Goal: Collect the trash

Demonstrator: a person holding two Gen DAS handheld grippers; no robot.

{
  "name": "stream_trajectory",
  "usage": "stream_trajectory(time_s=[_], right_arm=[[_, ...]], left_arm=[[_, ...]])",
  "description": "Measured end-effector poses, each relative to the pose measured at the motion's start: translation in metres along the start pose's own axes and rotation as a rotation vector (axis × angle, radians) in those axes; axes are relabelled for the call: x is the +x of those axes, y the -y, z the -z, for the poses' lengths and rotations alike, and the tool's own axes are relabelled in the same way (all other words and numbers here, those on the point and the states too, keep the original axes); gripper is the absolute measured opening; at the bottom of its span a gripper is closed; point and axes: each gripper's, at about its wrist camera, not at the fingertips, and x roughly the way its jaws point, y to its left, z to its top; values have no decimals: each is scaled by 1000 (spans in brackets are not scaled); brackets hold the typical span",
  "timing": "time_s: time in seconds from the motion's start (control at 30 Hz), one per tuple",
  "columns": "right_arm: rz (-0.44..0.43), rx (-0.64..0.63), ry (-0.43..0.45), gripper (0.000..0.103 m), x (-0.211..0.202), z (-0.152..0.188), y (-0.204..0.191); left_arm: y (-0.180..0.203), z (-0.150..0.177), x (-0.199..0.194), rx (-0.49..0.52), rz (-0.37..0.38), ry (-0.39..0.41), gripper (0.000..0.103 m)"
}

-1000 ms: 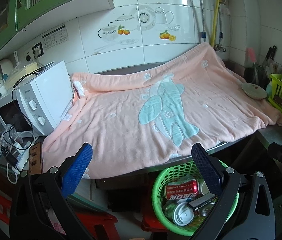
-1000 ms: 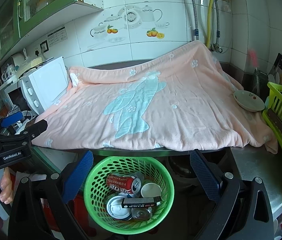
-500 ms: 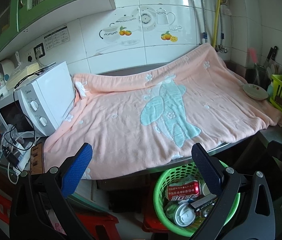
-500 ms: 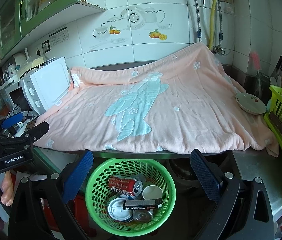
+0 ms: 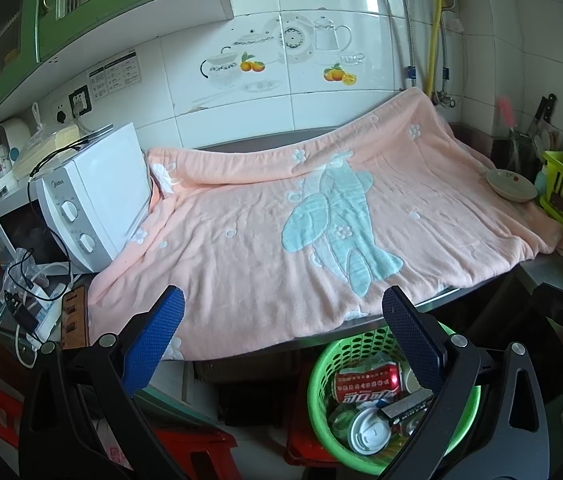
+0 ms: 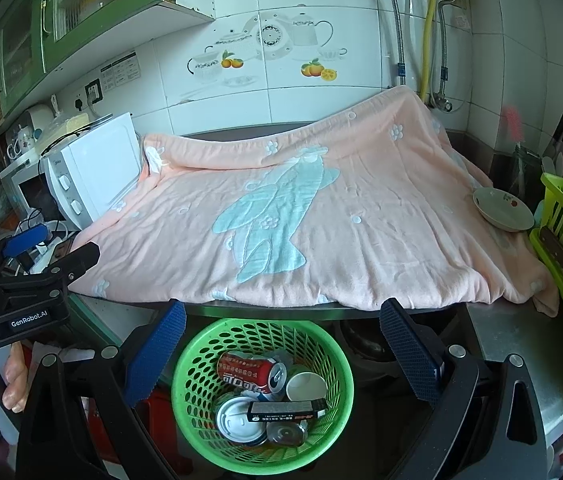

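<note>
Presently, both the left gripper (image 5: 281, 332) and the right gripper (image 6: 281, 336) are held wide and empty above the green basket (image 6: 185, 364), where the red can (image 6: 247, 372) and other trash lie, so toppling it remains the risk.

A: Count, basket contents?
B: One green basket (image 6: 185, 412). Inside: one red can (image 6: 251, 372), one white cup (image 6: 306, 387), one dark box (image 6: 287, 407), two round lids (image 6: 237, 416).
A: Counter?
B: One pink blanket (image 6: 361, 240), one bowl (image 6: 503, 209), two white ovens (image 5: 93, 200).
</note>
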Motion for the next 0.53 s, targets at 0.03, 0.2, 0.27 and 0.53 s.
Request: stream_trajectory(time_s=[0.03,0.2,0.27,0.53], right_arm=[[-1,0,1,94,0,0,0],[1,2,2,94,1,0,2],[1,1,2,94,1,0,2],[1,2,2,94,1,0,2]], left_arm=[[0,0,0,-2,5,1,98],[0,-1,-2,-3,-2,17,98],[0,-2,-2,-4,1,17,98],[1,-2,-2,-10,14,16,98]])
